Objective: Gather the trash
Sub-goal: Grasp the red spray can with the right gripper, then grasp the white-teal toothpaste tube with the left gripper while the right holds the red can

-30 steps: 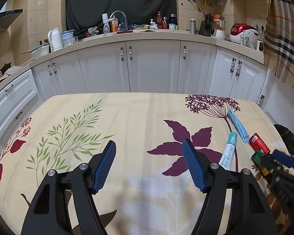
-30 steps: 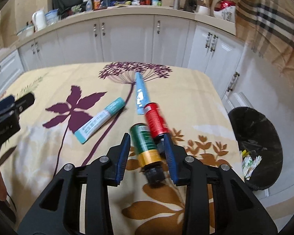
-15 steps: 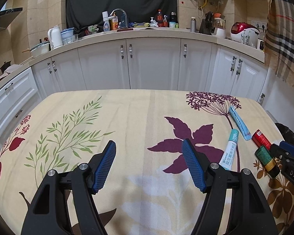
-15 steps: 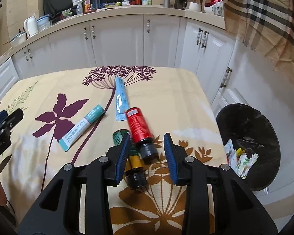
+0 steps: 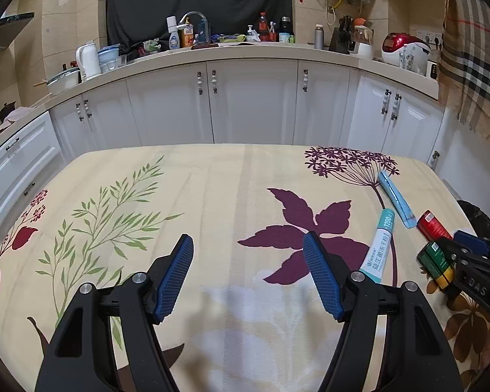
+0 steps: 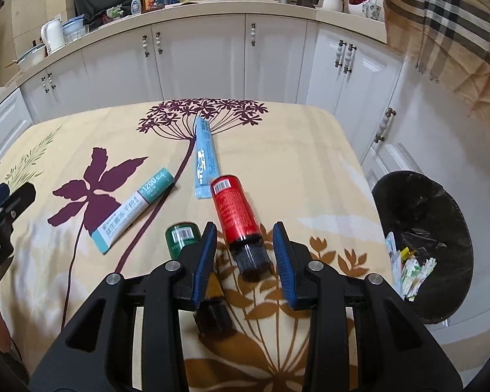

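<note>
Jaws of the right gripper (image 6: 245, 256) stand wide around the red bottle (image 6: 234, 210); centre on its black cap, then close. Left gripper (image 5: 248, 277) hangs wide open, empty.

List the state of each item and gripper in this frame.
left gripper: open, empty, above the tablecloth
right gripper: open, jaws either side of the red bottle's cap end
red bottle: lying flat, capped
green bottle: lying flat, beside the red one
teal-white tube: lying flat
blue tube: lying flat
trash bin: open, lined, wrappers inside

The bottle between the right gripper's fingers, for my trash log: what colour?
Red bottle, black cap; clearest in the right wrist view.
</note>
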Tool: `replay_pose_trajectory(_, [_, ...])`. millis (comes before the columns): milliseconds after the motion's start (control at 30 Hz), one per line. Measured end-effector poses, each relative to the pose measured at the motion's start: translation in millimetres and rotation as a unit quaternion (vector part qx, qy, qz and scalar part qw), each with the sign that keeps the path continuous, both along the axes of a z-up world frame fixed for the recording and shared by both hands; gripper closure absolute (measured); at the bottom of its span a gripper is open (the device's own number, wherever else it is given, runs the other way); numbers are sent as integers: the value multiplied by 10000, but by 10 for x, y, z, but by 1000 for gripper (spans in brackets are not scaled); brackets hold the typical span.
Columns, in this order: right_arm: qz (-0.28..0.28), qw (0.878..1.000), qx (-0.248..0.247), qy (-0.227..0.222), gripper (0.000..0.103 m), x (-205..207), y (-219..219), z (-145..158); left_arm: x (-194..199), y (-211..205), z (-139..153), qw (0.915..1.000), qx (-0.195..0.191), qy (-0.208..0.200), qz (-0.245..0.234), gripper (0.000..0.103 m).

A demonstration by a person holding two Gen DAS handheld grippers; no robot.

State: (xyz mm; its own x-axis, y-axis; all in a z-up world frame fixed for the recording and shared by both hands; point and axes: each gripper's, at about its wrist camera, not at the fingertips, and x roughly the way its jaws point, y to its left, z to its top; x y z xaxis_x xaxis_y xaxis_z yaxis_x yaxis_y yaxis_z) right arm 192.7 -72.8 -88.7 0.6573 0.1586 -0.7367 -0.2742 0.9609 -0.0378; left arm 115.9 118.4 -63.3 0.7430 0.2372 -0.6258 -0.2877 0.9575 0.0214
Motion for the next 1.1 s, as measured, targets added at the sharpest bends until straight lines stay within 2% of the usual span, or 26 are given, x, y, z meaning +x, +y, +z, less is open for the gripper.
replay_pose_trajectory(100, [41, 10000, 8, 44, 70, 72, 28, -21, 13, -36, 5, 10000, -10, -4, -41, 35])
replay_pose_trajectory(133, [49, 10000, 19, 57, 75, 83, 31, -28, 17, -54, 7, 10000, -16, -4, -69, 35])
replay_pose_trajectory(333, [4, 9998, 197, 88, 77, 94, -41, -37, 50, -201, 18, 9997, 2, -10, -262, 35])
replay_pose_trajectory(767, [-421, 9981, 408, -167, 78, -66, -440, 59, 222, -594, -50, 9967, 117, 126, -798, 35])
replay_pose_trajectory(900, [-504, 9975, 457, -199, 78, -93, -555, 70, 216, -635, -31, 9957, -58, 194, -908, 35])
replay_pose_trajectory(1100, [-584, 9967, 501, -241, 78, -131, -652, 67, 182, -762, -3, 9949, -91, 219, -985, 35])
